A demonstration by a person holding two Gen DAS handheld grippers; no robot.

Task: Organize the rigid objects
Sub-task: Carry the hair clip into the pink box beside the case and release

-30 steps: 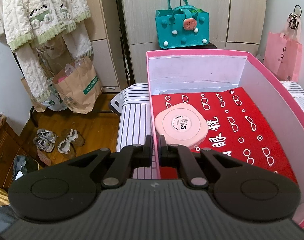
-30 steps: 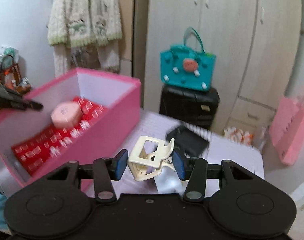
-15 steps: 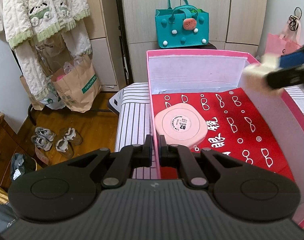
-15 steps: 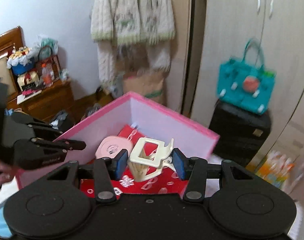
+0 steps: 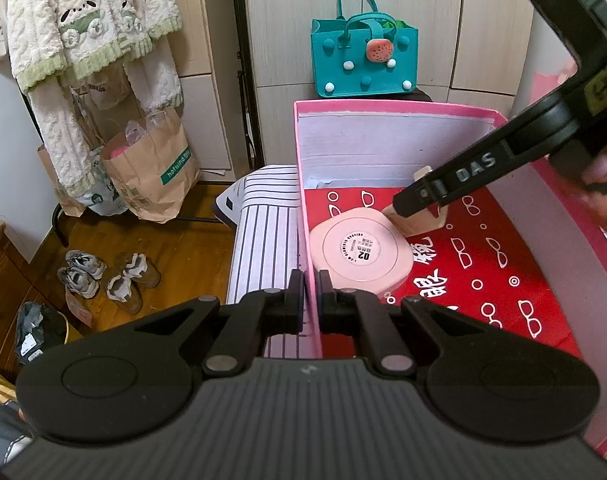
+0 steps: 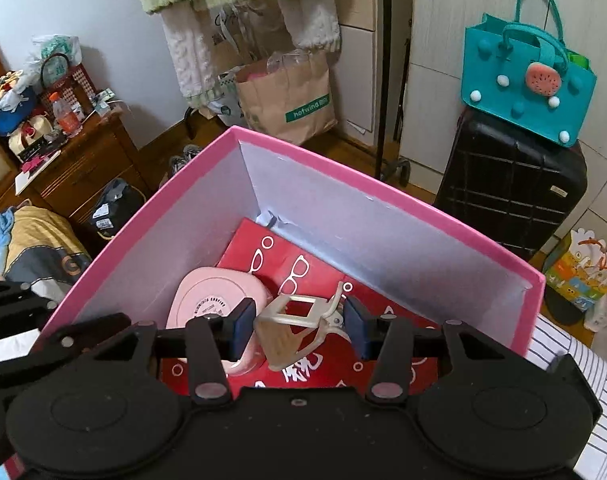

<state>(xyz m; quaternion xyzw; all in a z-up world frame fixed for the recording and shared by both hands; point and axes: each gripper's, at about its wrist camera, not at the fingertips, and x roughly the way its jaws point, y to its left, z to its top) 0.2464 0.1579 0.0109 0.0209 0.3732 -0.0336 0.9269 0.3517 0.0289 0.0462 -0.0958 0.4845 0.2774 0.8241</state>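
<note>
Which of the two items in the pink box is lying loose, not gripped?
The round pink case, flat on the red liner. The cream clip sits between the right hand-held gripper fingers, just right of the case.

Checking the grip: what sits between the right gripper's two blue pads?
In the right wrist view, a cream plastic hair claw clip sits between the right gripper pads.

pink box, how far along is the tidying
Done: the pink round case lies inside the pink box. In hand: the right gripper holds the cream clip low inside the box, not yet released, while the left gripper clamps the box's wall. Left: letting go; nothing else waiting is in view.
</note>
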